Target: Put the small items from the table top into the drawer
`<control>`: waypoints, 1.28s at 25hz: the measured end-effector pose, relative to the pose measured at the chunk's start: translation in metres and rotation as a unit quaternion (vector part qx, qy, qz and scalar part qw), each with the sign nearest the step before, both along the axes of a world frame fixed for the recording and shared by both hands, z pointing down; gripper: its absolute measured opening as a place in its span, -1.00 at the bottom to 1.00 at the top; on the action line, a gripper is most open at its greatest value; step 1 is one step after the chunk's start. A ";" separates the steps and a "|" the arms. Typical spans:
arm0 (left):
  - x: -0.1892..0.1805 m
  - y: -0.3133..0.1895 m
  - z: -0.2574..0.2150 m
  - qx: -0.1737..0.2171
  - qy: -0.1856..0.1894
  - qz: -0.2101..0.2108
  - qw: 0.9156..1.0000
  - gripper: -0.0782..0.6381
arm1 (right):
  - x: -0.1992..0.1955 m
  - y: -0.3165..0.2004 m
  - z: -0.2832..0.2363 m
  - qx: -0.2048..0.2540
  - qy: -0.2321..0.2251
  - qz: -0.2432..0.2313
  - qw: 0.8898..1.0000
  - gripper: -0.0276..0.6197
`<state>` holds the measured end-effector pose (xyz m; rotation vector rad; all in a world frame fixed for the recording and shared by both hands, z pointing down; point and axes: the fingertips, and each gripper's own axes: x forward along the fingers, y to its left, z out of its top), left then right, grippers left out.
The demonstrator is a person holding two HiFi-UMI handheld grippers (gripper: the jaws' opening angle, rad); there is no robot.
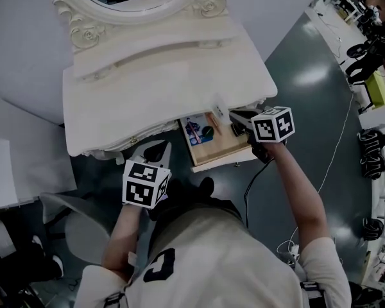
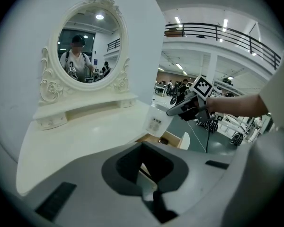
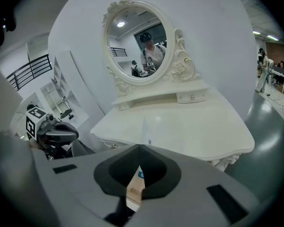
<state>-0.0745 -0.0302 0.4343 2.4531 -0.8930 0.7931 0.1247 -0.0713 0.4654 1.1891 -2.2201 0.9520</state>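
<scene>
Head view: my right tongs (image 1: pixel 235 116) pinch a white packet (image 1: pixel 219 110) above the open drawer (image 1: pixel 222 155); left tongs (image 1: pixel 155 151) closed, empty, farther.

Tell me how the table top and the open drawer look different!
The table top is creamy white; the drawer is light brown wood inside. The table top carries just one small white packet at its front edge; the drawer holds several things, among them a blue thing. The table top is broad; the drawer is much smaller and sticks out under it. Both belong to one piece of furniture.
</scene>
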 end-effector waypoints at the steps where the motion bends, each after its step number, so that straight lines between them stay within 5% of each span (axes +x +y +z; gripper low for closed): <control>1: -0.001 0.000 0.000 -0.001 0.002 0.003 1.000 -0.64 | -0.002 0.001 0.000 -0.001 0.002 -0.001 1.000 -0.83; 23: -0.026 0.001 0.011 -0.006 0.010 0.029 0.999 -0.64 | -0.022 0.048 0.022 -0.028 0.056 -0.022 0.998 -0.83; 32: -0.021 -0.003 0.015 -0.010 -0.008 0.000 1.000 -0.64 | 0.011 0.039 0.064 -0.061 0.102 -0.044 0.992 -0.83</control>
